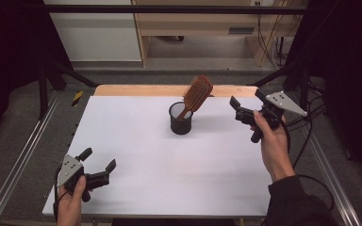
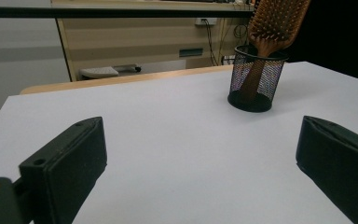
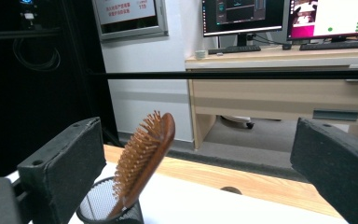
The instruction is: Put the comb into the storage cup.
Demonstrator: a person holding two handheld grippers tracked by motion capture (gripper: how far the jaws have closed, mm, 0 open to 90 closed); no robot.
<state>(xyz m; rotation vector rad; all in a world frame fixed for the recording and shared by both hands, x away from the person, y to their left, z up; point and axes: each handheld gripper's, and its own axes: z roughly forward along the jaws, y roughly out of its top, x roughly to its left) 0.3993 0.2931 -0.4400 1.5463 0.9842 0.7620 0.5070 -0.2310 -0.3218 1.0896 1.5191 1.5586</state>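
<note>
Hairbrush (image 1: 197, 92) stands handle-down in the mesh cup (image 1: 181, 118) near the table's (image 1: 136, 141) far edge, leaning right. My right hand-held gripper (image 1: 248, 106) is released beside it; left hand-held gripper (image 1: 97, 162) idles empty, jaws apart, near corner.

Overhead plus two low views; hairbrush (image 1: 197, 92) shared.
</note>
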